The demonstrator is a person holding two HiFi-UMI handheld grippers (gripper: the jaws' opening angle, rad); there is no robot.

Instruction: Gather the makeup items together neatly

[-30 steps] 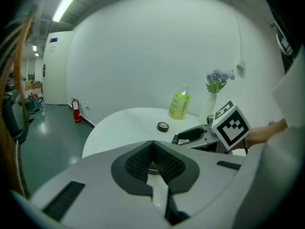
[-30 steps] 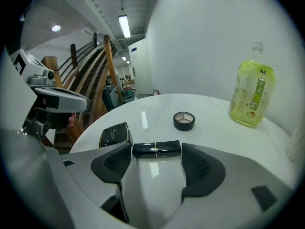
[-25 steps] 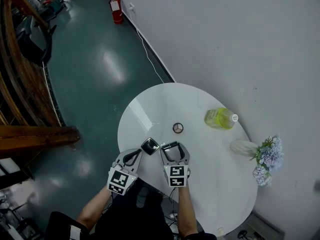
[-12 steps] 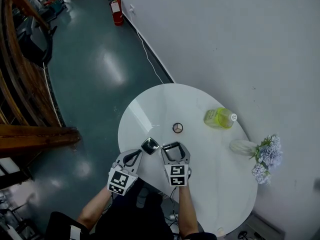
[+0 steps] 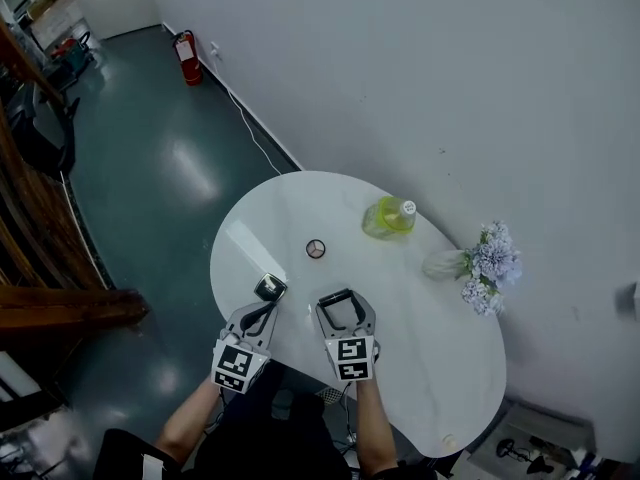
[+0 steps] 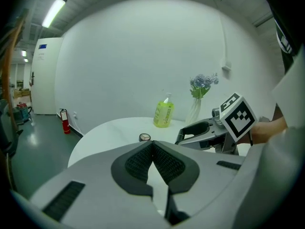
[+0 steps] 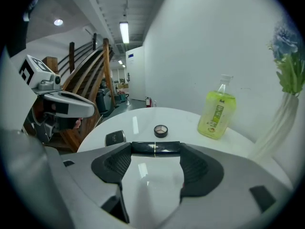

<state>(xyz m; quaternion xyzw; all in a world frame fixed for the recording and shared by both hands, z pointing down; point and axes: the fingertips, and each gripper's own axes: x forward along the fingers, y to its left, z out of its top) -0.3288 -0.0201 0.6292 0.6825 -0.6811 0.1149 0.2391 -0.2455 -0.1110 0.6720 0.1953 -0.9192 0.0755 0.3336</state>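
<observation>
Makeup items sit in three spots on the white worktop (image 5: pixel 420 368), not yet grouped. The black tube (image 7: pixel 156 148) is clamped crosswise between the jaw tips of your right hand-held gripper (image 5: pixel 340 300), near the 6 o'clock edge of the worktop. You cannot tell whether it is lifted clear or resting on the surface. The square compact (image 5: pixel 269 287) lies flat at 10 o'clock of that gripper, just beyond the tips of your left hand-held gripper (image 5: pixel 260 310). The left jaws are pressed together with nothing between them. The round compact (image 5: pixel 316 249) lies open-faced at 11 o'clock of the right gripper, apart from both other items.

Non-task things: the green bottle (image 5: pixel 388 217) at 1 o'clock and the vase of flowers (image 5: pixel 470 264) at 2 o'clock, both well off toward the wall side.

Step in hand, as judged: carrying the tube to a gathering spot, one of three items handled.

Next move, as judged: pick one cluster point, likely beside the square compact or between the two compacts. Bring the tube there low, line it up parallel to a compact edge, and part the right jaws only once it rests flat, since a tube can roll. Your left jaws need to spread before they can take the square compact.
</observation>
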